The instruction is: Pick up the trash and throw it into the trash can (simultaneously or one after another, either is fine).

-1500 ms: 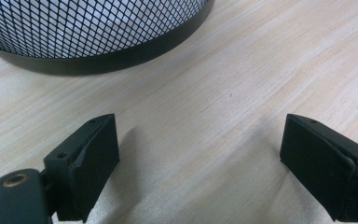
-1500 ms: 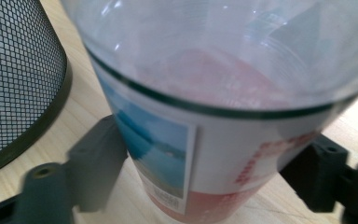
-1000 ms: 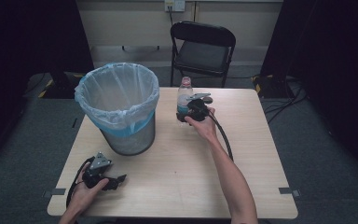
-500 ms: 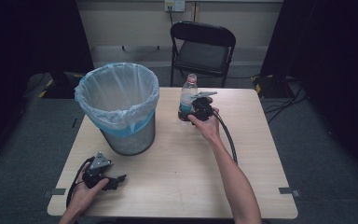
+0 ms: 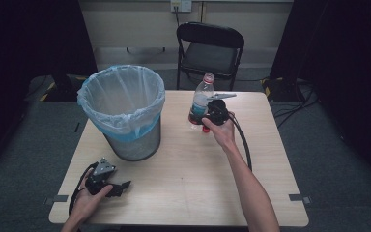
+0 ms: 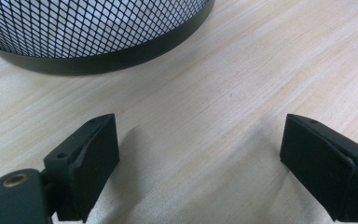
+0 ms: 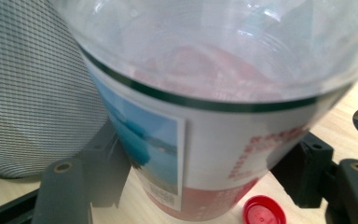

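Observation:
My right gripper (image 5: 204, 115) is shut on a clear plastic bottle (image 5: 201, 99) with a blue, white and red label, held nearly upright just above the table at its far middle. In the right gripper view the bottle (image 7: 214, 93) sits between both jaws of the gripper (image 7: 203, 179), which press on its labelled lower part. A small red cap (image 5: 206, 129) lies on the wood under it, and shows as the red cap (image 7: 264, 211) low in that view. My left gripper (image 5: 123, 185) rests open near the front left corner, and nothing is between the jaws of this gripper (image 6: 200, 158).
A black mesh bin (image 5: 125, 116) with a pale blue liner stands on the left of the wooden table (image 5: 183, 188), its base (image 6: 98, 51) just ahead of the left jaws. A black folding chair (image 5: 210, 48) stands behind the table's far edge.
The right hand has lifted the bottle off the table and carried it slightly to the right, so the red cap beneath now shows. The left hand has stayed put.

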Tool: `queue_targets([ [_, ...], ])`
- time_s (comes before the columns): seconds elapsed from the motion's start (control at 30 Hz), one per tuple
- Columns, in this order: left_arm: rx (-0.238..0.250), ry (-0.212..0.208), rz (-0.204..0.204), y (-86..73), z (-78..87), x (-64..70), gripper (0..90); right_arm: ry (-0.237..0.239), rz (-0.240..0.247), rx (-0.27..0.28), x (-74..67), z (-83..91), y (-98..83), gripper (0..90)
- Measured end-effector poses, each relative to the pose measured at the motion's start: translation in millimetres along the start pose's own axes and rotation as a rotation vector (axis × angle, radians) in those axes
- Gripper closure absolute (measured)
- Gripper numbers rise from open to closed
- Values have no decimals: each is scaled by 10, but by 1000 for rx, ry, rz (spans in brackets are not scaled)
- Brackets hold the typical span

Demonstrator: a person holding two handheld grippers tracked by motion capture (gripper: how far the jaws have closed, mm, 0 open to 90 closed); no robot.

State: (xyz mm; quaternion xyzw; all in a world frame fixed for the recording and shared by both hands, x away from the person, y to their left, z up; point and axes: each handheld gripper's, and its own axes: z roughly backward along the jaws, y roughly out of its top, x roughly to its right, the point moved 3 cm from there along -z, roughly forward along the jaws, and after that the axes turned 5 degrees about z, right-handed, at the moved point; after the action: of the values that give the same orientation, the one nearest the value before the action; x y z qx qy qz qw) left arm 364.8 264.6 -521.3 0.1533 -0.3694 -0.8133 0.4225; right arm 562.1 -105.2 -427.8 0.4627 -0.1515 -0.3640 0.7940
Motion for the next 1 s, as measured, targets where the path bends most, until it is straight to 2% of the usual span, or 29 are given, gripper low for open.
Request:
queue_targets([
  [0.13,0,0,0,0,0,0,112,2,-1,-3,-27,47,23,286],
  [0.27,0,0,0,0,0,0,112,8,-9,19,-55,110,85,287],
  [0.5,0,0,1,0,0,0,112,4,19,56,-119,238,185,288],
  [0.63,0,0,1,0,0,1,111,9,20,82,-138,298,232,290],
  [0.77,0,0,0,0,0,0,111,10,18,84,-154,341,273,290],
  [1.0,0,0,0,0,0,0,112,19,20,142,-221,473,461,291],
])
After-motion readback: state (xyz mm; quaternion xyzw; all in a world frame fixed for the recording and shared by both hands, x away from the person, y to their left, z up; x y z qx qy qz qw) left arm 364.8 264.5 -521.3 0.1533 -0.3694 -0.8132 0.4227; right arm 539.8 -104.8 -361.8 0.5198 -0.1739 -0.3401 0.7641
